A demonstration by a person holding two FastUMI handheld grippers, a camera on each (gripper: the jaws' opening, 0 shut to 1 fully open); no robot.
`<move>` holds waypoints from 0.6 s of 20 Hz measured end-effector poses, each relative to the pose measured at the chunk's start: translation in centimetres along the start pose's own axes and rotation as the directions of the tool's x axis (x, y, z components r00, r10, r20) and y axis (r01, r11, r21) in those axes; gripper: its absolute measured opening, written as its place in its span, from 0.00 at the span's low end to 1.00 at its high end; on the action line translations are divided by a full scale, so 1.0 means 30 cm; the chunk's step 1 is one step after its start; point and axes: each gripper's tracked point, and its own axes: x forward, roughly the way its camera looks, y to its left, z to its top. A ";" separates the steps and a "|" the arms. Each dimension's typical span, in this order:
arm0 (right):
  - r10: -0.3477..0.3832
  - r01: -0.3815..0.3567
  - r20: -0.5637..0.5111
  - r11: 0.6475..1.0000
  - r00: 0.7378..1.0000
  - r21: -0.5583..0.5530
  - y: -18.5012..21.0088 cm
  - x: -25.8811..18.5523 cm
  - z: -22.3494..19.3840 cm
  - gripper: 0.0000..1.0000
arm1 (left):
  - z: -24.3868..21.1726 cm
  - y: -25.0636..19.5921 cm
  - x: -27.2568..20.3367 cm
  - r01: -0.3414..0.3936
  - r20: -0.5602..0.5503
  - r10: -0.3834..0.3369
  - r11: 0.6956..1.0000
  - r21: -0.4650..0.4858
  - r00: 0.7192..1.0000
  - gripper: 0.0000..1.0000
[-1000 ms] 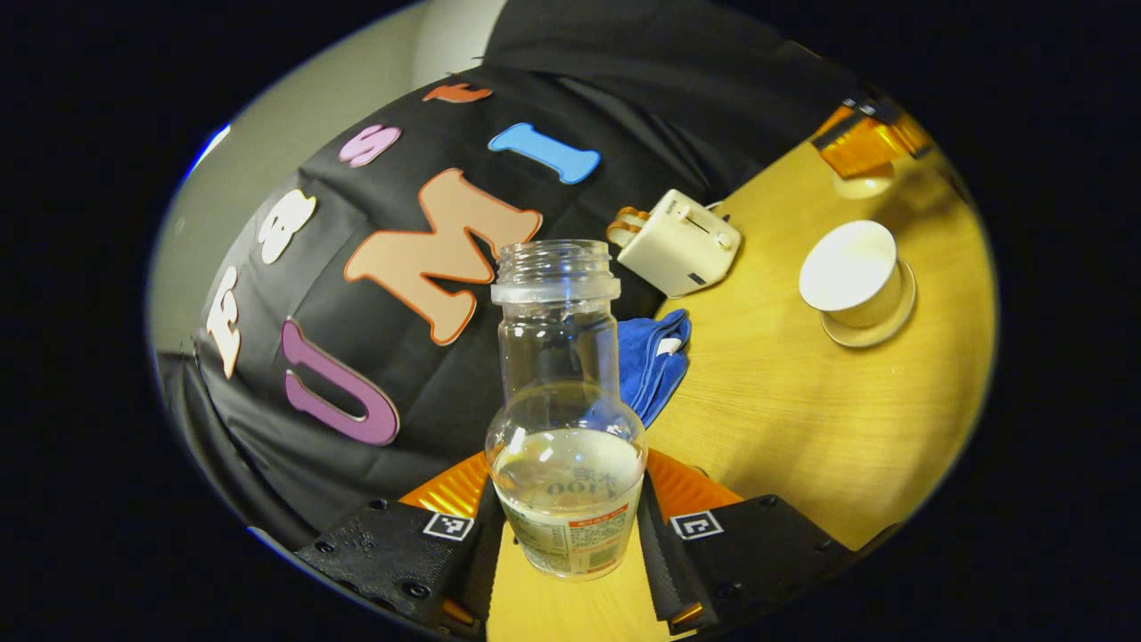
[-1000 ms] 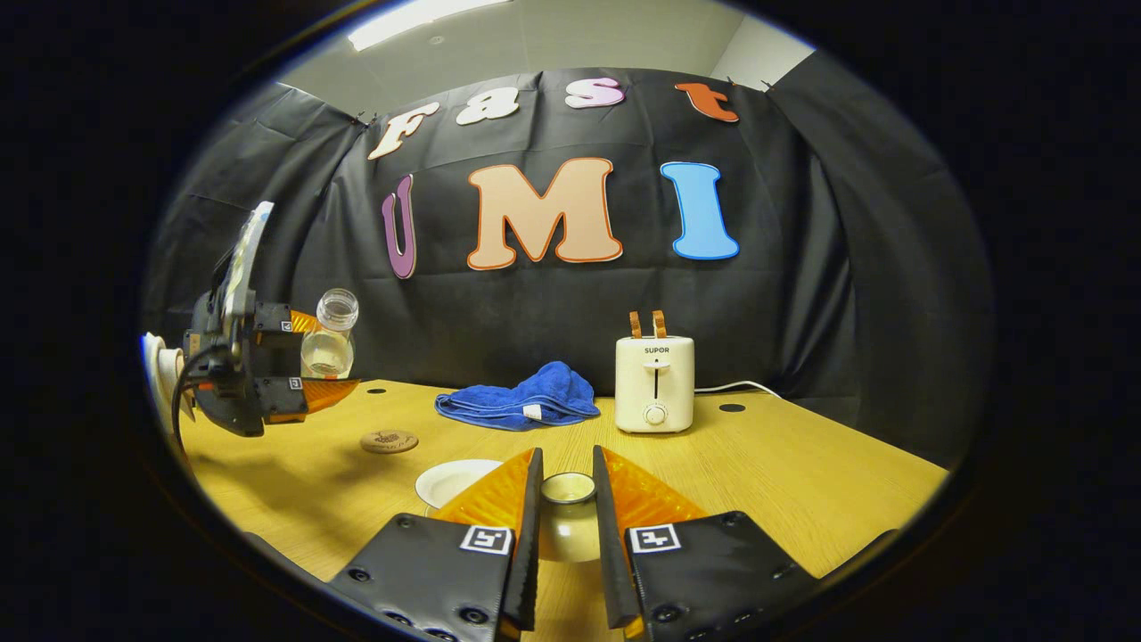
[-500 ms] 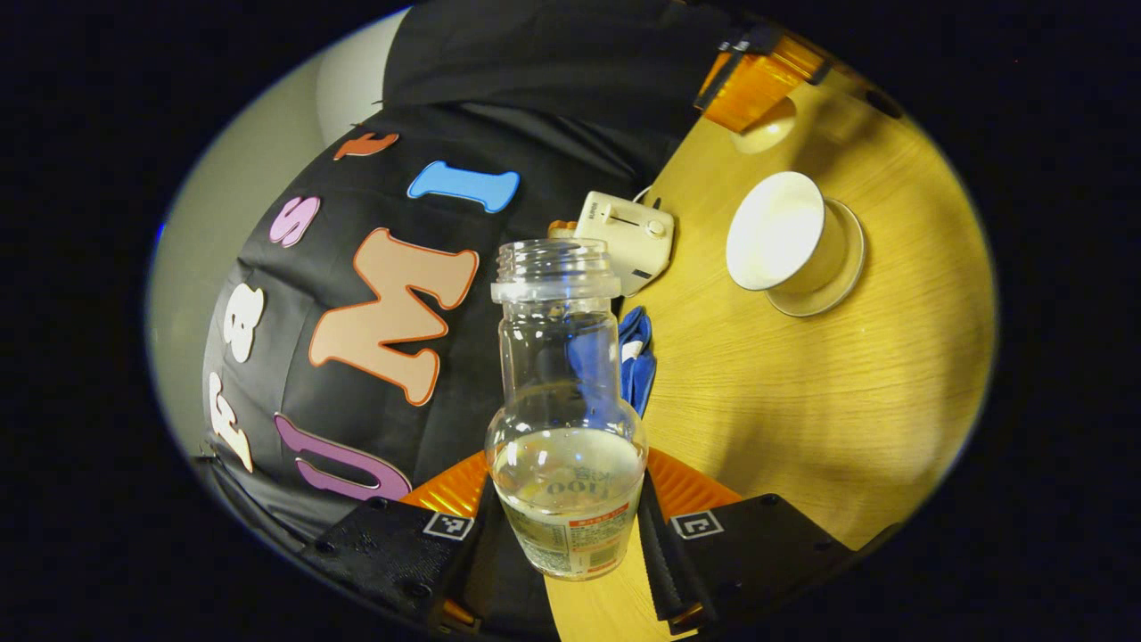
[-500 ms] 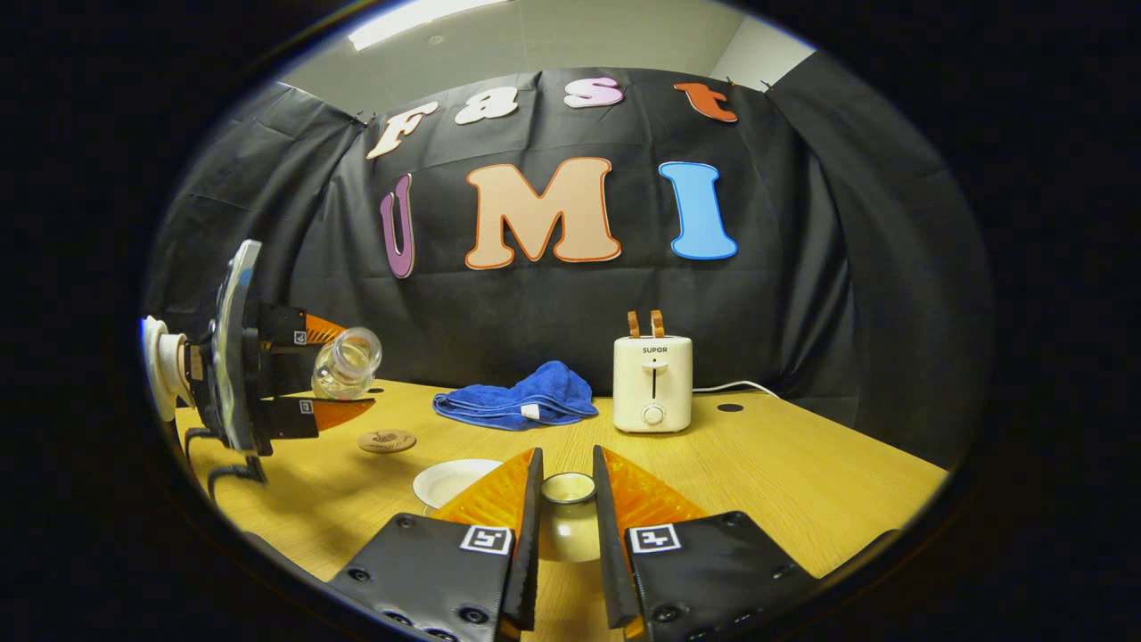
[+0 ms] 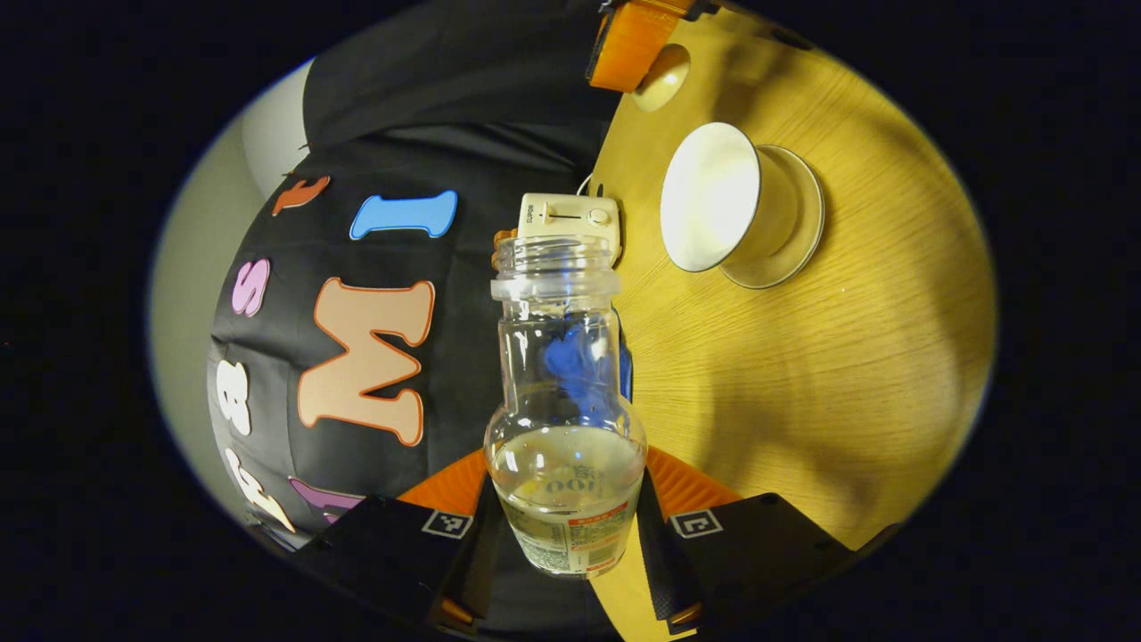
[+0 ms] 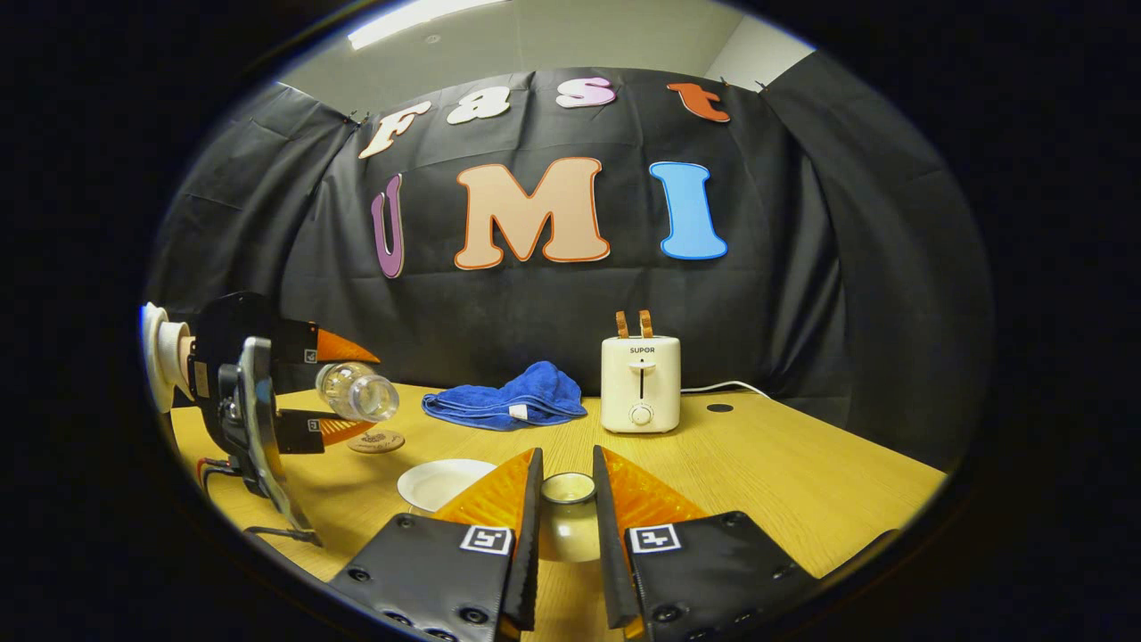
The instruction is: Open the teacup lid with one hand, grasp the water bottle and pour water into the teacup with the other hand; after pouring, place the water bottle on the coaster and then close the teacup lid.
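My left gripper [image 5: 566, 522] is clamped on the one water bottle [image 5: 564, 419], tipped nearly flat with its open mouth toward the one teacup [image 5: 726, 209] so water can run in. My right gripper [image 6: 563, 499] pinches the single lid [image 6: 568, 517], held just right of the teacup to keep it uncovered.
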 end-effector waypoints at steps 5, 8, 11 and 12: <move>0.002 -0.002 0.000 1.000 1.000 0.000 0.000 -0.001 0.002 0.33 | 0.045 -0.002 0.030 0.019 0.009 -0.019 0.997 0.074 1.000 0.65; 0.003 -0.003 0.000 1.000 1.000 0.000 0.000 0.001 0.001 0.34 | 0.056 -0.013 0.039 0.033 0.005 -0.034 0.994 0.108 0.999 0.65; 0.006 -0.006 0.000 1.000 1.000 0.001 0.002 -0.003 0.001 0.33 | 0.059 -0.008 0.045 0.032 -0.004 -0.032 0.986 0.167 0.999 0.65; 0.007 -0.007 0.000 1.000 1.000 0.000 0.002 -0.005 0.002 0.33 | 0.058 -0.010 0.047 0.035 -0.005 -0.035 0.984 0.176 0.999 0.65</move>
